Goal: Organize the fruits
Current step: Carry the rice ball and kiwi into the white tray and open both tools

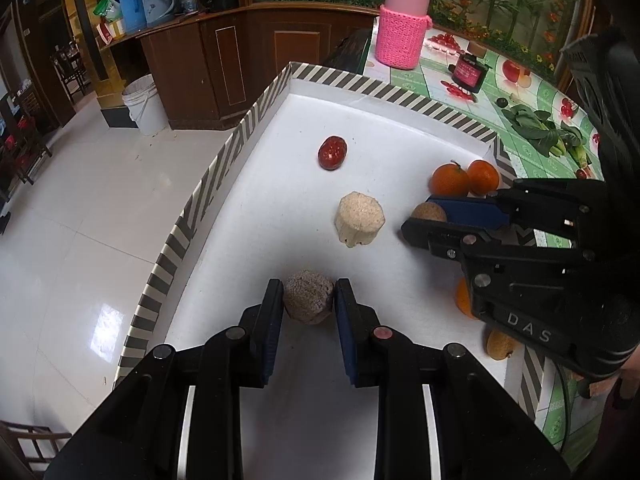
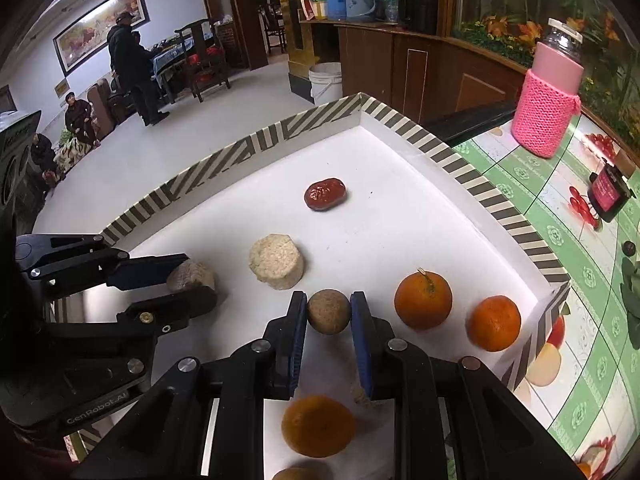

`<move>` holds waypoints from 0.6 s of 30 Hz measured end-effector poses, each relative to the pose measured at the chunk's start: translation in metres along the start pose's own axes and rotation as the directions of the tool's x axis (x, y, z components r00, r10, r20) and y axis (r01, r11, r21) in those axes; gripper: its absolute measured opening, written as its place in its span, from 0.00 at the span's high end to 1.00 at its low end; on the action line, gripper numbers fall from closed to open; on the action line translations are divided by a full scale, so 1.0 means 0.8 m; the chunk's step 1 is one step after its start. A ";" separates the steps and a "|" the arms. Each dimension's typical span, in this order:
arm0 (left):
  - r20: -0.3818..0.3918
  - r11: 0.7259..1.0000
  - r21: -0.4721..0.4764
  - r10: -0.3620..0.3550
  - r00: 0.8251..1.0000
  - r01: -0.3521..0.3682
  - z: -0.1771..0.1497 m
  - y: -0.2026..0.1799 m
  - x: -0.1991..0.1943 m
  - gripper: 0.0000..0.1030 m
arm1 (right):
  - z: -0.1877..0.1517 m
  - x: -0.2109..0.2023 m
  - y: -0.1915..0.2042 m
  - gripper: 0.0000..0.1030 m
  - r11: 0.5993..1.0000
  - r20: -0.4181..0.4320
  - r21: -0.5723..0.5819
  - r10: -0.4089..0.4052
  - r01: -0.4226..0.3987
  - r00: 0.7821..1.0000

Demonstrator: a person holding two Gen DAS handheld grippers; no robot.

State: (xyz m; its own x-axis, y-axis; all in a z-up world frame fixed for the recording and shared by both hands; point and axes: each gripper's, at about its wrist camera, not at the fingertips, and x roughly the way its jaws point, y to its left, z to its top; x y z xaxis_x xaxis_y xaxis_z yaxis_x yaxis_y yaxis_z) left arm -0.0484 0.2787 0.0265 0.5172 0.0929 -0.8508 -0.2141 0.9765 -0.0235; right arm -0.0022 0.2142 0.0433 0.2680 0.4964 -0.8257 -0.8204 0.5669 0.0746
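Observation:
A white tray [image 1: 360,120] with a striped rim holds the items. My left gripper [image 1: 308,300] is shut on a grey-brown rough lump [image 1: 308,302], low over the tray's near left; it also shows in the right wrist view [image 2: 192,280]. My right gripper [image 2: 329,312] is shut on a small round brown fruit [image 2: 329,311], also seen in the left wrist view [image 1: 429,213]. A red jujube [image 1: 332,152] [image 2: 325,194] and a pale cylindrical cake [image 1: 360,218] [image 2: 277,261] lie mid-tray. Two oranges [image 2: 423,300] [image 2: 494,322] sit at the right, a third orange [image 2: 318,426] under my right gripper.
A pink knit-sleeved jar [image 1: 404,28] and a dark small jar [image 1: 468,72] stand on the green fruit-print tablecloth [image 2: 580,340] beyond the tray. Leafy greens [image 1: 548,132] lie at the right. The tray's left edge overhangs a white tiled floor [image 1: 100,220].

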 end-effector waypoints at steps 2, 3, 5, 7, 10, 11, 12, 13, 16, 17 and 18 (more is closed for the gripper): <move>0.002 1.000 -0.004 -0.001 1.000 0.001 0.000 0.000 -0.001 0.77 | 0.000 0.001 -0.003 0.78 1.000 0.001 0.008 0.000 0.000 1.000; 0.002 1.000 -0.004 0.000 1.000 0.001 0.001 0.000 -0.001 0.77 | 0.000 0.001 -0.004 0.78 1.000 0.001 0.012 0.003 -0.003 1.000; 0.001 1.000 -0.008 0.002 1.000 -0.002 0.001 0.001 0.000 0.77 | -0.001 0.000 -0.004 0.78 1.000 0.002 0.010 0.002 -0.002 1.000; -0.004 1.000 -0.008 0.003 1.000 -0.003 0.002 0.000 0.001 0.77 | 0.000 -0.002 -0.004 0.78 1.000 0.003 0.010 0.009 -0.009 1.000; -0.005 1.000 -0.006 0.006 1.000 -0.006 0.003 -0.001 0.001 0.77 | 0.000 -0.002 -0.003 0.78 1.000 0.006 0.004 0.010 -0.010 1.000; -0.006 1.000 -0.007 0.007 1.000 -0.007 0.003 -0.001 0.001 0.77 | 0.001 -0.001 -0.003 0.78 1.000 0.005 0.005 0.010 -0.010 1.000; -0.007 1.000 -0.006 0.009 1.000 -0.009 0.003 -0.001 0.001 0.77 | 0.002 0.001 -0.004 0.78 1.000 0.004 0.010 0.012 -0.012 1.000; -0.007 1.000 -0.005 0.012 1.000 -0.012 0.003 -0.001 0.001 0.77 | 0.002 0.003 -0.004 0.78 1.000 0.002 0.012 0.011 -0.011 1.000; -0.009 1.000 -0.004 0.017 1.000 -0.017 0.003 -0.002 0.001 0.77 | 0.001 0.010 -0.003 0.77 1.000 -0.011 0.008 0.009 -0.009 1.000; -0.008 1.000 -0.001 0.020 1.000 -0.020 0.002 -0.002 0.001 0.77 | 0.000 0.011 -0.002 0.77 1.000 -0.004 0.008 0.006 -0.005 1.000; -0.009 1.000 0.001 0.020 1.000 -0.020 0.002 -0.003 0.001 0.75 | -0.001 0.009 -0.002 0.75 1.000 0.000 0.010 0.007 -0.007 1.000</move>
State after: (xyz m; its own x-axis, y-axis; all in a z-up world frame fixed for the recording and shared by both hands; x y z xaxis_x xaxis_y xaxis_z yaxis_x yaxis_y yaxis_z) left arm -0.0459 0.2768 0.0268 0.5054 0.1107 -0.8558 -0.2240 0.9746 -0.0062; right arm 0.0010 0.2165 0.0366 0.2628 0.5003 -0.8250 -0.8170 0.5703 0.0856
